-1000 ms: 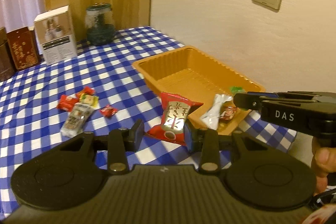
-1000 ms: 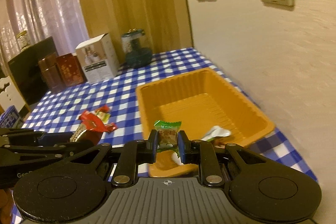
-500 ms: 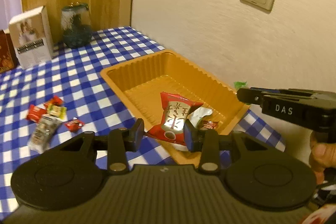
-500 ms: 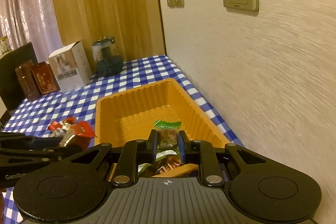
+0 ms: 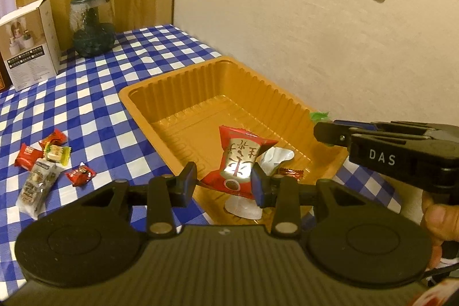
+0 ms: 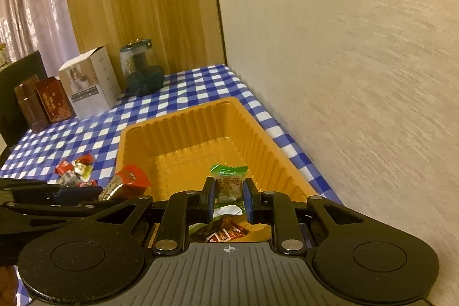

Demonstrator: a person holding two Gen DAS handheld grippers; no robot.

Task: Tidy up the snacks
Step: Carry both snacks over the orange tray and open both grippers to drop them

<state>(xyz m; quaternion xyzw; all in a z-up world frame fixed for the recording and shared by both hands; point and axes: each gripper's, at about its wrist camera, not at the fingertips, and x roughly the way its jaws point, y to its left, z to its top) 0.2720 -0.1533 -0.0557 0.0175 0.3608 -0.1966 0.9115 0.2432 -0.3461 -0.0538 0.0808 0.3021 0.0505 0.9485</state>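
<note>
My left gripper (image 5: 223, 182) is shut on a red snack packet (image 5: 238, 159) and holds it upright over the near end of the orange tray (image 5: 178, 93). To its right, my right gripper (image 5: 324, 131) reaches in with a green candy (image 5: 318, 115) sticking out of its tip. In the right wrist view the right gripper (image 6: 229, 198) is shut on that green candy (image 6: 229, 182) above the tray (image 6: 186, 122). A white wrapper (image 5: 275, 158) and a small red candy (image 5: 289, 172) lie in the tray below. The left gripper's fingertips (image 6: 71, 194) carry the red packet (image 6: 126, 182) at the tray's left rim.
Several loose snacks (image 5: 46, 159) lie on the blue checked cloth left of the tray. A white box (image 5: 28, 45), a glass jar (image 5: 91, 25) and brown-red boxes (image 6: 43, 105) stand at the back. The wall (image 6: 358, 105) runs close along the tray's right side.
Both grippers have moved forward with their snacks, from the tray's near corner to over its inside. The loose snacks have slid left in the left wrist view.
</note>
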